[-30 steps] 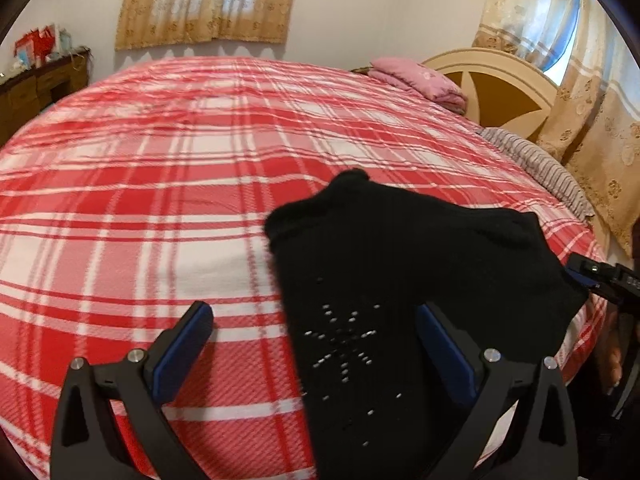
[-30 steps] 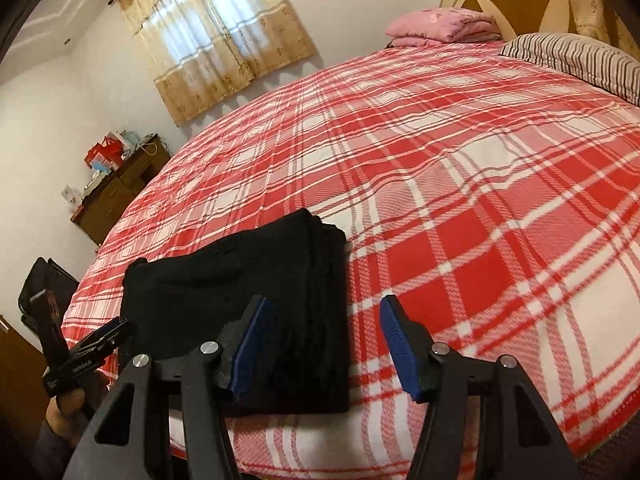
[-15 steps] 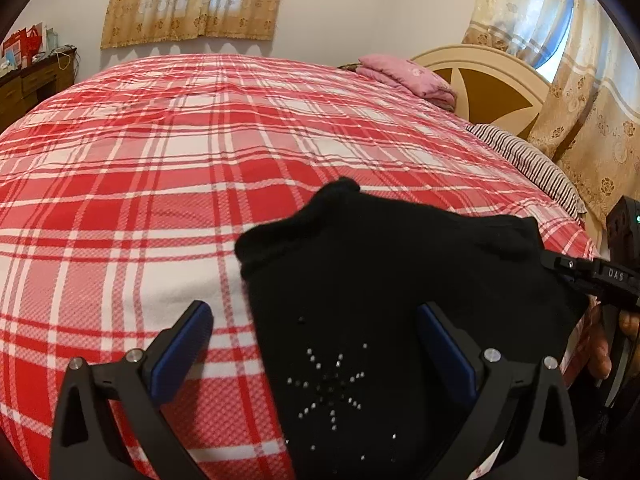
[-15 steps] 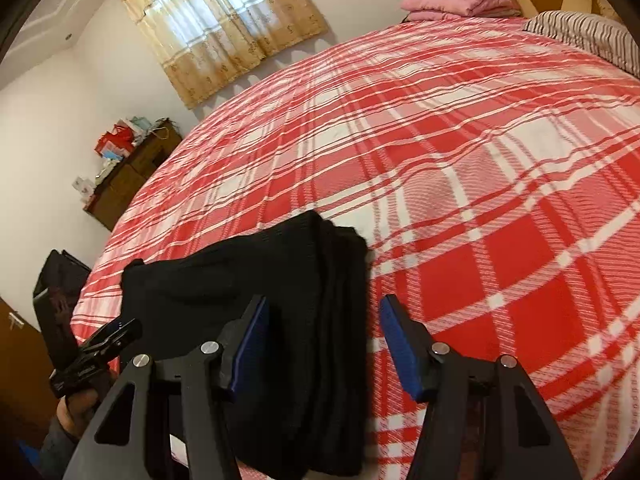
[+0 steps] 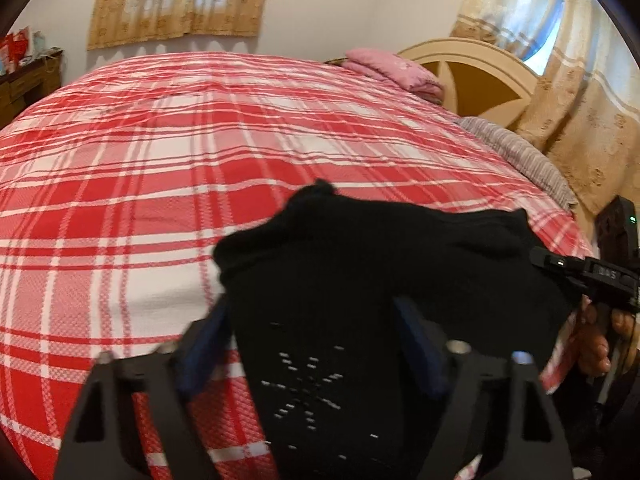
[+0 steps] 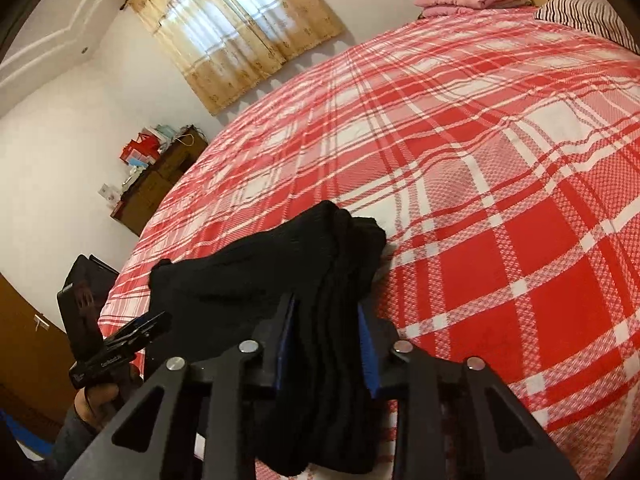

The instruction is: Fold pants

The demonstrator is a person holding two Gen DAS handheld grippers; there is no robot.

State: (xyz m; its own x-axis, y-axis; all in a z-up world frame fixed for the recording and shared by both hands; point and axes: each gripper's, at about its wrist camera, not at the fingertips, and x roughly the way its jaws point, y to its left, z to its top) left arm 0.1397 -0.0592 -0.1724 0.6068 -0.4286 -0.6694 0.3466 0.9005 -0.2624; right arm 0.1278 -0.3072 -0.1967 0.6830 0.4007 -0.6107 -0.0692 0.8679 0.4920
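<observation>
Folded black pants (image 5: 360,300) lying at the near edge of the red plaid bed (image 5: 160,160).
Left gripper (image 5: 316,344) is straddling the stud-dotted fabric, jaws part-spread, grip unclear; right gripper (image 6: 326,344) is pinching the stacked, ribbed fold edge at the bed's near edge.

Between my right gripper's (image 6: 326,344) fingers sits the pants (image 6: 320,288), a matt black knitted cloth, soft and slightly fuzzy, stacked in folded layers. Ahead of my left gripper (image 5: 316,344) the same cloth carries a star of small shiny studs (image 5: 308,392). Both my tools are matt black plastic with blue rubbery pads (image 6: 366,356) and bright metal screw heads (image 6: 249,346). Under and beyond them the bedspread (image 6: 500,168) is a woven red-and-white check with a rough, waffled texture. Far left of my right tool stands a dark wood cabinet (image 6: 156,188).
</observation>
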